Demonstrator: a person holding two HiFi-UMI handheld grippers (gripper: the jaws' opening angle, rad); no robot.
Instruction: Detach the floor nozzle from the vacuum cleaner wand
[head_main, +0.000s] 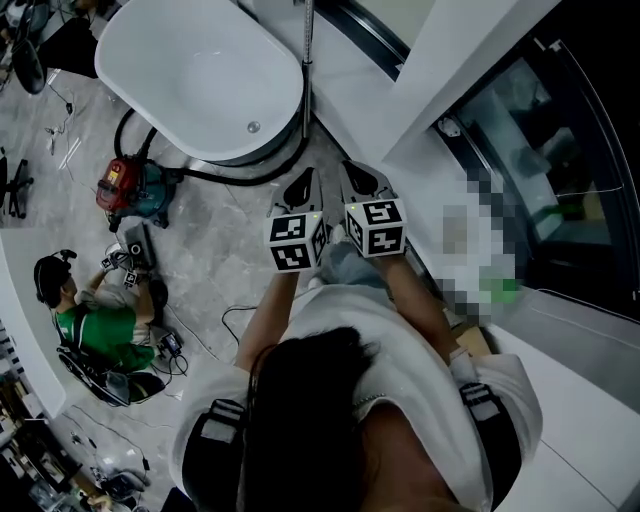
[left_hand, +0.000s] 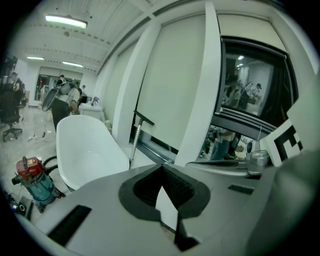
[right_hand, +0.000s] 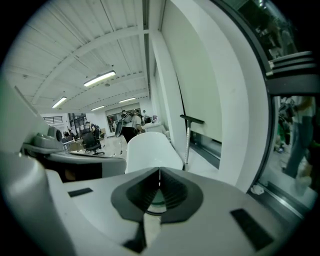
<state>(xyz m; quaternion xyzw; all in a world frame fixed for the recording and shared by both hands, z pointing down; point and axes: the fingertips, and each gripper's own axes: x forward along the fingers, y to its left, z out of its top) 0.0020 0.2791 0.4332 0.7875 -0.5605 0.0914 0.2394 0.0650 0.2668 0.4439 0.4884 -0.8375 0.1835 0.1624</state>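
Ahead, at twelve o'clock, the slim metal vacuum wand (head_main: 307, 40) stands beside the white oval bathtub (head_main: 180, 60). Both my left claw (head_main: 300, 182) and right claw (head_main: 361, 180) are closed, empty; arriving carelessly could topple it.

We find the room evenly bright, lit from above by long white fluorescent ceiling strips (right_hand: 100, 78). The glossy white oval bathtub (head_main: 200, 75) carries only a soft sheen. The dark glass window pane (head_main: 545, 160) shows faint reflections. Both gripper views bulge at the edges and fade to black corners. Up close, the pale grey left gripper (left_hand: 162, 166) and right gripper (right_hand: 160, 168) look soft and unfocused.
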